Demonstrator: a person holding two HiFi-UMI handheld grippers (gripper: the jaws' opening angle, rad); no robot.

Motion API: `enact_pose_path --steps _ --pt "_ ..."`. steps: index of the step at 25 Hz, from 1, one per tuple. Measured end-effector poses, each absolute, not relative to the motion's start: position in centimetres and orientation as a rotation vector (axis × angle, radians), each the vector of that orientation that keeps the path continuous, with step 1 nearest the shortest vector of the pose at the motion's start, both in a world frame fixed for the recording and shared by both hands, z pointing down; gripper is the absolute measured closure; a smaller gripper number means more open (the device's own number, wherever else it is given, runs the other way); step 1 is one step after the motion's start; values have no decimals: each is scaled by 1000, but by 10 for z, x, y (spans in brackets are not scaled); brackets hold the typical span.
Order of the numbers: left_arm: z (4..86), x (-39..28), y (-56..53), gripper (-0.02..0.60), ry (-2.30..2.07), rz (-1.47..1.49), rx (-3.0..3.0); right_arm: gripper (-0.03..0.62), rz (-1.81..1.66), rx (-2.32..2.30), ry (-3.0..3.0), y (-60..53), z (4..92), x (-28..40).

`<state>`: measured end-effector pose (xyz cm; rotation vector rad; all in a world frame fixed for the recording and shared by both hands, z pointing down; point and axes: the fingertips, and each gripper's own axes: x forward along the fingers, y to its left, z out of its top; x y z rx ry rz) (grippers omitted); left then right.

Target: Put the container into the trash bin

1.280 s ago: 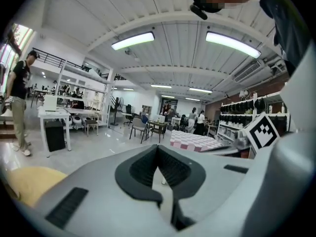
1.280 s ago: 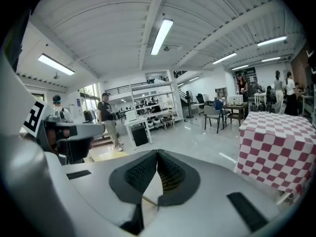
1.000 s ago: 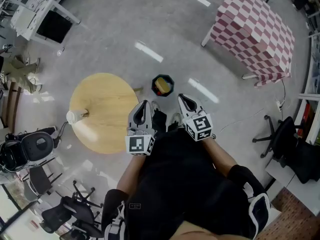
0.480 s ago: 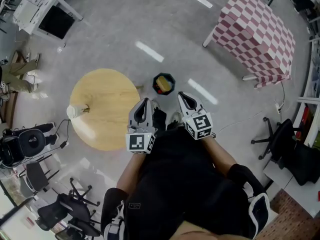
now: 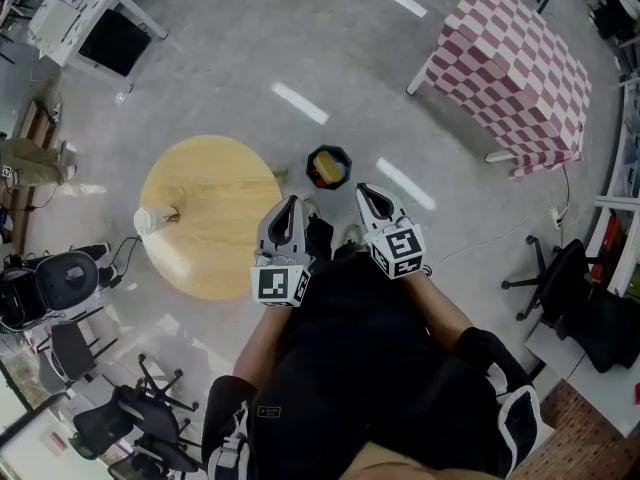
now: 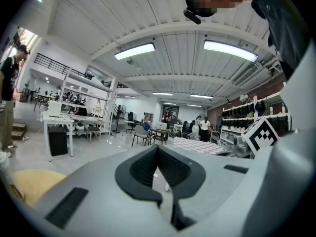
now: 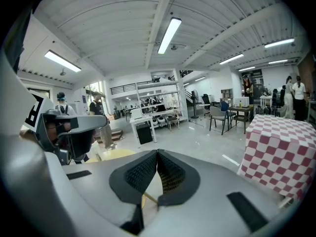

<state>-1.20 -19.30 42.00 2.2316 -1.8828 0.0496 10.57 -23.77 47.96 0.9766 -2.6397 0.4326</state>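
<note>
A small white container (image 5: 148,221) stands at the left edge of a round wooden table (image 5: 210,213). A black trash bin (image 5: 327,168) with something yellow inside sits on the floor just right of the table. My left gripper (image 5: 290,206) is held in front of my body, over the table's right edge, with its jaws shut and empty (image 6: 158,148). My right gripper (image 5: 364,194) hovers beside it, just below and right of the bin, also shut and empty (image 7: 157,153). Both are well away from the container.
A red-and-white checkered table (image 5: 510,68) stands at the upper right. Office chairs (image 5: 560,278) are at the right and lower left (image 5: 120,418), and a white desk (image 5: 95,28) at the upper left. People stand in the background (image 6: 9,102).
Both grippers keep still. The head view has shifted slightly, and a person at the left edge has moved a little.
</note>
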Motion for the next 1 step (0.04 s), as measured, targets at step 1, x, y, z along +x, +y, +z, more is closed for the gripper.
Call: enact_pose_path --steps 1 --pt "420 -12 -193 572 -1883 48 2230 568 433 975 -2639 -238 480 105"
